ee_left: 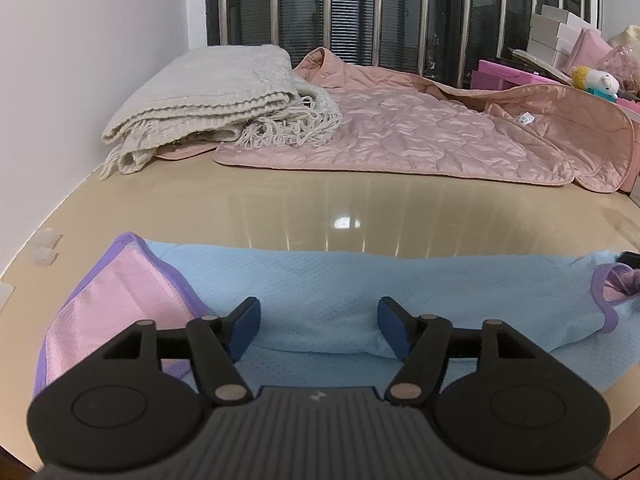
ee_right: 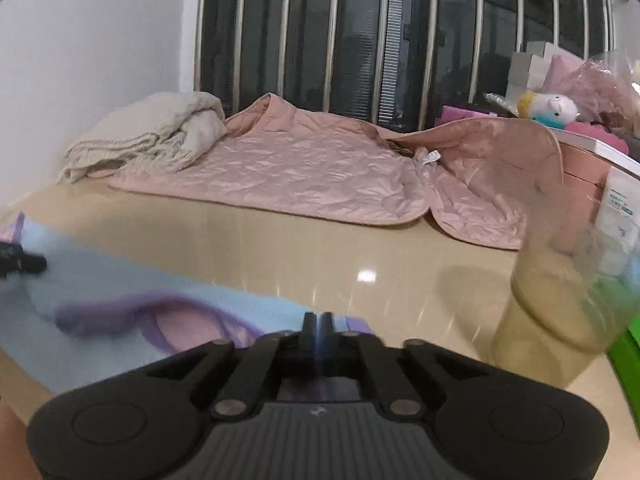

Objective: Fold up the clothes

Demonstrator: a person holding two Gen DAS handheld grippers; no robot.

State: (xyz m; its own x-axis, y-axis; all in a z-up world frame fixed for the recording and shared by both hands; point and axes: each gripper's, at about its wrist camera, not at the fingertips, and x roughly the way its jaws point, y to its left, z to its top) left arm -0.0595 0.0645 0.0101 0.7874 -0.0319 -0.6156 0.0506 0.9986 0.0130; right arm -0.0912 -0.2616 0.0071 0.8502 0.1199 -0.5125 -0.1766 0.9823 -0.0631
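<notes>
A light-blue mesh shirt (ee_left: 340, 280) with pink sleeves and purple trim lies spread flat across the glossy beige surface (ee_left: 280, 196), one sleeve at 9 o'clock, the other at 3 o'clock, its near edge folded over itself.

Background stuff on the glossy beige table (ee_left: 280, 196)

Folded cream knit blanket (ee_left: 208, 92) at the back left, just beside a pink quilted cover (ee_left: 400, 136); plush toy (ee_left: 596, 80) and white boxes (ee_left: 556, 36) far right; blurry plastic cup (ee_right: 560, 300) near the right edge.
</notes>
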